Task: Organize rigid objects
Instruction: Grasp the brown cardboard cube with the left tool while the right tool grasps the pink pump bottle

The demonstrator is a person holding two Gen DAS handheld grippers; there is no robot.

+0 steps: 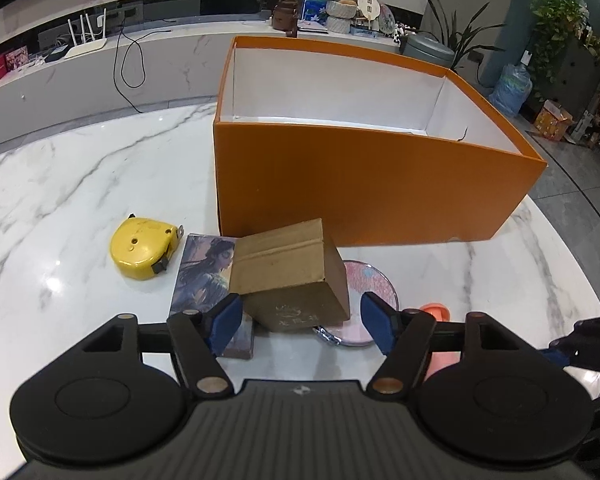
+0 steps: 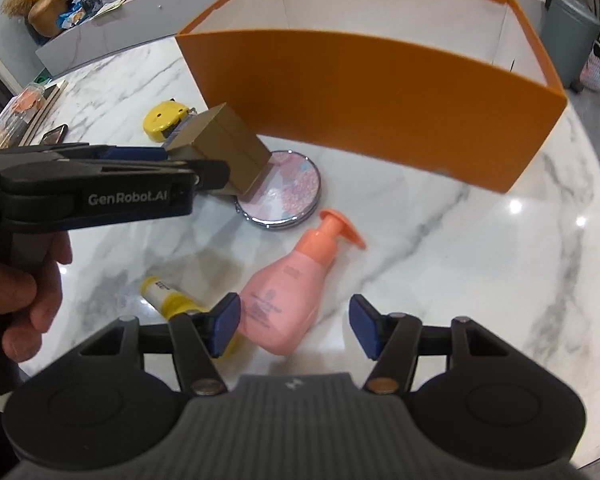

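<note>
cardboard box (image 1: pixel 288 276) sits tilted on the marble table (image 1: pixel 60 184), right in front of the big orange bin (image 1: pixel 364 184), one edge propped on a picture card (image 1: pixel 204 276) and the other over a round pink compact mirror (image 1: pixel 374 284). left gripper (image 1: pixel 300 320) is spread around it, blue pads on either side; the left pad looks to be just at the box's corner, the right pad is clear of it, so no squeeze on the box. yellow tape measure (image 1: pixel 142 252) lies off to the left of the card, apart from it.

over in the right wrist view, the right gripper (image 2: pixel 294 330) hangs with its jaws apart, moderately wide, gripping nothing, directly above the base of a pink pump bottle (image 2: pixel 288 292) that lies on its side, orange pump head pointing toward the mirror (image 2: pixel 288 188). a yellow tube (image 2: pixel 168 296) lies just left of the bottle, partly behind the left pad. the other gripper reaches in from the left of this view with a hand (image 2: pixel 16 292) wrapped on its handle, its fingers at the cardboard box (image 2: pixel 224 148), which leans over the mirror's rim. the orange bin (image 2: pixel 380 92) stands open behind, white inside; its floor is out of sight.
</note>
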